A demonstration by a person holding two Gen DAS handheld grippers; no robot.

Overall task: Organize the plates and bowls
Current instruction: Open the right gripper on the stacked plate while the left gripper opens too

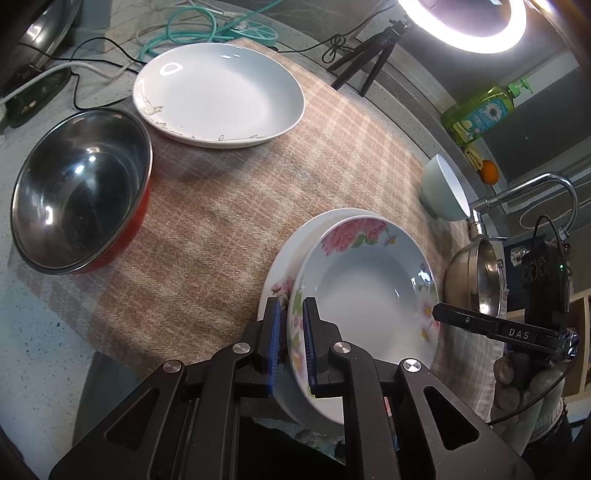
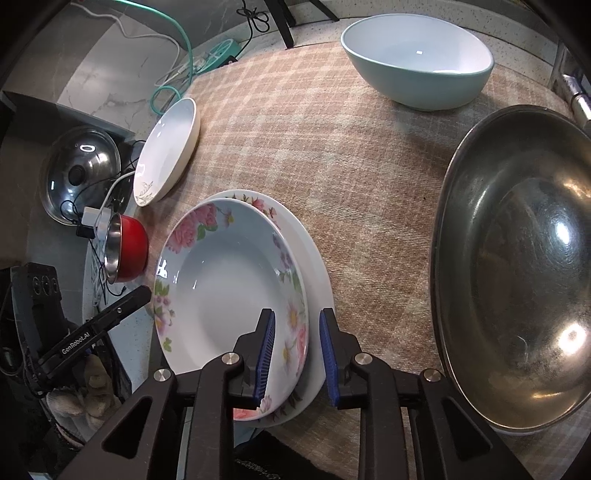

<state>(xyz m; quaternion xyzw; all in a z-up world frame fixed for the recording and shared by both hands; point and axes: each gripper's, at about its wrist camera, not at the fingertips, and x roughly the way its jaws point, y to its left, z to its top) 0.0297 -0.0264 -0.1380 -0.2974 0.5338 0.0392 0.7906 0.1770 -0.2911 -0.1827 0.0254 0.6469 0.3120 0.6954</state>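
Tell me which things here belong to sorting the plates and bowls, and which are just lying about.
Job: flowered plate on a second plate, white plate, teal bowl, steel bowl, red bowl.

Lying about: ring light, soap bottle, pot lid, cables.

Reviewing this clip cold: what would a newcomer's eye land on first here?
First, the floral deep plate stacked on a second floral plate at the near edge of the checked cloth, with the left gripper and right gripper straddling opposite rims. Next, the large steel bowl looming at the right of the right wrist view, and the red-sided steel bowl on the far left.
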